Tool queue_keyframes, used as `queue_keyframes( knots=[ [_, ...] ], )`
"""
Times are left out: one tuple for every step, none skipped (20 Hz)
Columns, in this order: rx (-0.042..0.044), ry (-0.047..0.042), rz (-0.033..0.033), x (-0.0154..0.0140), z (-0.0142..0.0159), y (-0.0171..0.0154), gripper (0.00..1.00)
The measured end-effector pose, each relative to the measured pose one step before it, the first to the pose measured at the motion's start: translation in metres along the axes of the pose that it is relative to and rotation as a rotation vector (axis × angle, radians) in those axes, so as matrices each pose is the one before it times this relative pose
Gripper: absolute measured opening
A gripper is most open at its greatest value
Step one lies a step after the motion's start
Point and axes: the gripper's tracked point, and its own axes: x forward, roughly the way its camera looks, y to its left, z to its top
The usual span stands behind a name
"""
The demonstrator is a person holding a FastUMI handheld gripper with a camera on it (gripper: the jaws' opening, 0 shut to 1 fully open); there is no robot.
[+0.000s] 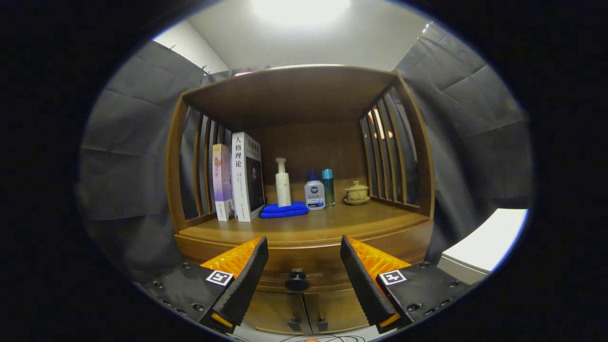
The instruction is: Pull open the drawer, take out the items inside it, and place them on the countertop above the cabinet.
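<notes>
Drawer (pixel 304 273) shut below countertop (pixel 304 228), knob (pixel 297 281) centred between wide-open, empty fingers of gripper (pixel 304 259): advance squarely, close evenly on knob, then pull straight back, level, without twisting or slipping off.

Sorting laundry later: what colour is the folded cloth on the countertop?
Bright blue cloth, clearest in the gripper view.
</notes>
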Motion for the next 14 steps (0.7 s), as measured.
queue_keyframes(
  knots=[
    [-0.00647,0.02133,0.0081,0.0089,-0.00727,0.00272,0.96],
    [-0.00645,0.01728,0.00856,0.00783,-0.00649,0.00355,0.96],
    [-0.00416,0.02015,0.00778,0.00656,-0.00648,0.00297,0.96],
    [-0.00497,0.01947,0.00849,0.00538,-0.00766,0.00305,0.96],
    [-0.00401,0.01539,-0.00011,0.00415,-0.00606,0.00165,0.96],
    [-0.00378,0.01912,0.00017,0.00398,-0.00809,-0.00017,0.96],
    [-0.00367,0.02052,0.00319,0.00499,-0.00836,0.0008,0.96],
    [-0.00087,0.0236,0.00086,0.00238,-0.00979,0.00043,0.96],
    [0.00178,0.02175,-0.00144,0.00186,-0.0087,-0.00121,0.96],
    [0.00329,0.01776,-0.00184,0.00133,-0.00638,-0.00076,0.96],
    [0.00463,0.01331,-0.00298,0.00384,-0.00473,-0.00185,0.96],
    [0.00325,0.01313,-0.00168,0.00294,-0.00673,-0.001,0.91],
    [0.00231,0.01256,-0.00159,0.00122,-0.00418,-0.00097,0.87],
    [-0.00041,0.01528,-0.00372,0.00129,-0.00554,-0.00209,0.82]
  ],
)
